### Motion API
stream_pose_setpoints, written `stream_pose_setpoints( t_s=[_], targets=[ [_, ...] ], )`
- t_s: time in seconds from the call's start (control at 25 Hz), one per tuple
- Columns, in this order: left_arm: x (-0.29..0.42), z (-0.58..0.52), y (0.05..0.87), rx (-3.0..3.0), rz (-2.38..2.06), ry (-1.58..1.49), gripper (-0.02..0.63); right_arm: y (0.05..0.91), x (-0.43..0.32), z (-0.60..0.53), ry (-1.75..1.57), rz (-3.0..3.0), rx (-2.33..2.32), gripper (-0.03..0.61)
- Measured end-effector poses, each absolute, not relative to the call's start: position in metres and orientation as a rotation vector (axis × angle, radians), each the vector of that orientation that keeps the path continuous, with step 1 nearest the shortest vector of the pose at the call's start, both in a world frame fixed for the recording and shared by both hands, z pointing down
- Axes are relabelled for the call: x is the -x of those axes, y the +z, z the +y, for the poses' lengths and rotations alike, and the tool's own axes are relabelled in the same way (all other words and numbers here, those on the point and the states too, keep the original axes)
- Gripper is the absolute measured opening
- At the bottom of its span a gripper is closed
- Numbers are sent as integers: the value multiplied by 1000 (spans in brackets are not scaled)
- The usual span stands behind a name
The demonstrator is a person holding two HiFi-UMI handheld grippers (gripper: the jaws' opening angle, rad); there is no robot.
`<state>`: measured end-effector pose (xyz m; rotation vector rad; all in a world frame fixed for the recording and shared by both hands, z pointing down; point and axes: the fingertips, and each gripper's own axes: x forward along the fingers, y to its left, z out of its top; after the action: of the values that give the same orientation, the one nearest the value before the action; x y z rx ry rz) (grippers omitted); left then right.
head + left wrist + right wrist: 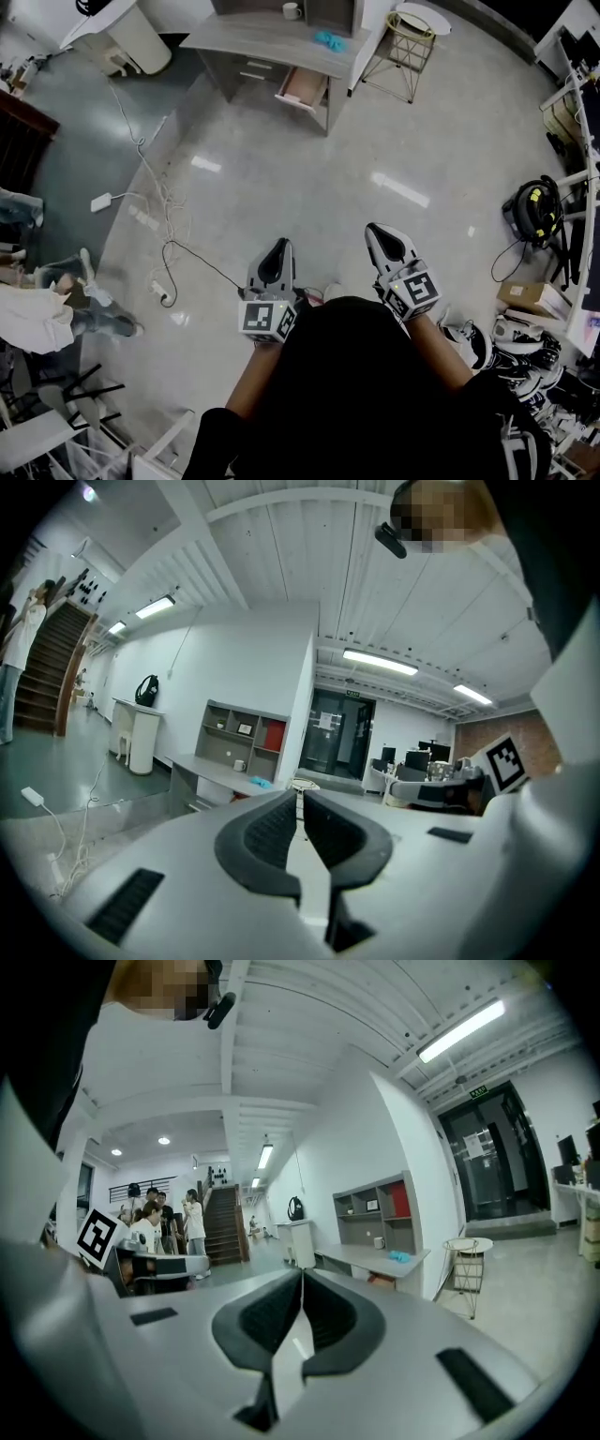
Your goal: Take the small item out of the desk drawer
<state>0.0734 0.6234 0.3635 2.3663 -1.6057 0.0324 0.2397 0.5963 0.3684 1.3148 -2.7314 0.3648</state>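
Note:
The grey desk [246, 37] stands far ahead across the floor, its right drawer [304, 87] pulled open; what lies inside is too small to tell. A blue item [329, 40] and a mug [292, 11] sit on the desktop. Both grippers are held close to the person's body, far from the desk. My left gripper [278, 247] is shut with nothing between its jaws, and so is my right gripper [379, 231]. In the left gripper view the shut left gripper [300, 795] points toward the desk [211, 771]. The right gripper [302, 1274] is aimed at the desk [375, 1258] too.
Cables and a power strip [142, 217] trail over the floor at left. A wire-frame side table [410, 37] stands right of the desk. A vacuum [536, 208], a box [532, 296] and shoes [511, 342] crowd the right. A person [42, 314] is at the left; several people [159, 1218] stand by the stairs.

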Motion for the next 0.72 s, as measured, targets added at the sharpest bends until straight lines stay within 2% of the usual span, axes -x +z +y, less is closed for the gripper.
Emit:
stream_pose_setpoints(
  t_s=[0.12, 0.2, 0.28, 0.44, 0.56, 0.72],
  targets=[
    [-77, 621, 362, -2386, -1587, 11, 23, 370, -246, 594, 347, -2692, -1345, 25],
    [-75, 621, 361, -2390, -1594, 1, 28, 372, -250, 592, 362, -2671, -1388, 108],
    [-69, 627, 361, -2382, -1608, 0, 112, 372, -250, 594, 375, -2661, -1424, 136],
    [-65, 628, 366, -2353, -1631, 3, 190, 375, -258, 592, 354, -2633, -1457, 232],
    [-62, 633, 372, -2340, -1631, 14, 212, 380, -259, 596, 377, -2616, -1463, 259],
    [-65, 639, 379, -2327, -1628, 20, 216, 390, -263, 604, 393, -2613, -1443, 262]
  ],
)
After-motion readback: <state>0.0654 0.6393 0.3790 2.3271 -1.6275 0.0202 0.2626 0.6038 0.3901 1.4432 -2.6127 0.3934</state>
